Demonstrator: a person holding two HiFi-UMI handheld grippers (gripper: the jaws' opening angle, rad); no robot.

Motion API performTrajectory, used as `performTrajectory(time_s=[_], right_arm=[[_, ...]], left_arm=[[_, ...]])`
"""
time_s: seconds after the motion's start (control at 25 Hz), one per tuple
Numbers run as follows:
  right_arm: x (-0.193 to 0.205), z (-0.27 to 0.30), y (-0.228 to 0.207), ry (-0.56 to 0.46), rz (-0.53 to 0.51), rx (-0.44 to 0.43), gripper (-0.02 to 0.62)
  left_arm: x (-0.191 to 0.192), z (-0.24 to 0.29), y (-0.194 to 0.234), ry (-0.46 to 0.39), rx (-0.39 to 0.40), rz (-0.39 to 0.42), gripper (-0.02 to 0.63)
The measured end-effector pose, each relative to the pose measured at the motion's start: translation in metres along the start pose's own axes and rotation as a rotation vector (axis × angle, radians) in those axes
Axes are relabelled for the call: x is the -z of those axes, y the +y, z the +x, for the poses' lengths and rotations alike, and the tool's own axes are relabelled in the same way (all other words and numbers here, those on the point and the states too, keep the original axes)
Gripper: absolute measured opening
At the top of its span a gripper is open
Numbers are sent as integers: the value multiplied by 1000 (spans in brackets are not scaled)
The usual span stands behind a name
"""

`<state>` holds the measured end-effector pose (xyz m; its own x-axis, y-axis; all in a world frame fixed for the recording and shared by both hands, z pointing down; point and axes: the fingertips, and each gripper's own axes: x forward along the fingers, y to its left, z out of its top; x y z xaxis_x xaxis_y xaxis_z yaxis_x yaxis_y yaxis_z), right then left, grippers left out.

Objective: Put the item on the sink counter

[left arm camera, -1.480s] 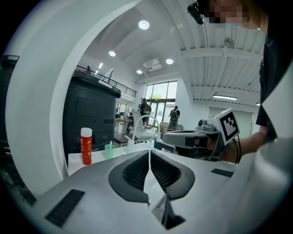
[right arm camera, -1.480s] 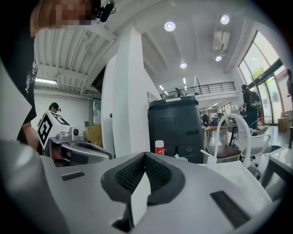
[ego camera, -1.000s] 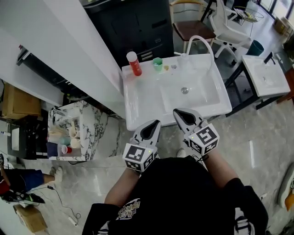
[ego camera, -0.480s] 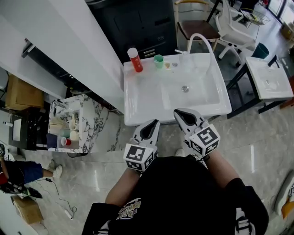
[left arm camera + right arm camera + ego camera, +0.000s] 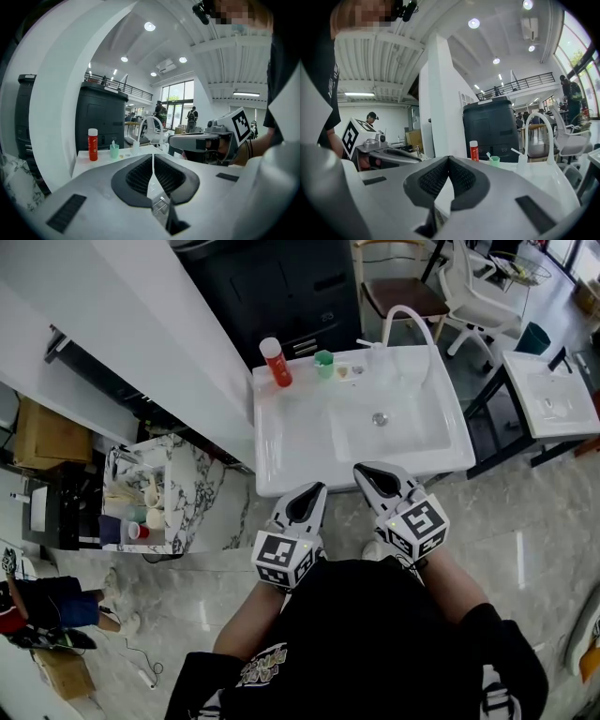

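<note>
Both tools are hanging empty near my body: the left gripper (image 5: 152, 164) is pressing its jaws together on nothing, and the right gripper (image 5: 447, 166) is doing the same. Just ahead of their tips the white sink counter (image 5: 281, 442) is lying. At its far-left corner a white-capped red bottle (image 5: 276, 362) is standing, with a green cup (image 5: 323, 363) beside it. I am judging this fits either an item placed or one awaiting fetching. The bottle's print is showing too small to read.
</note>
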<state>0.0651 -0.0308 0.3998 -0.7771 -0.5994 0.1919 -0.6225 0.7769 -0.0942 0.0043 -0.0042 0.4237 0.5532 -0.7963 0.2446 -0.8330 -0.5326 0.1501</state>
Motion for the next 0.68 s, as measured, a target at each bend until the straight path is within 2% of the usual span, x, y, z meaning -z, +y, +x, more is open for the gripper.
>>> performTrajectory(time_s=[0.68], right_arm=[[3, 3, 4, -4, 13, 7, 54]], left_arm=[[1, -2, 2, 5, 9, 2, 23]])
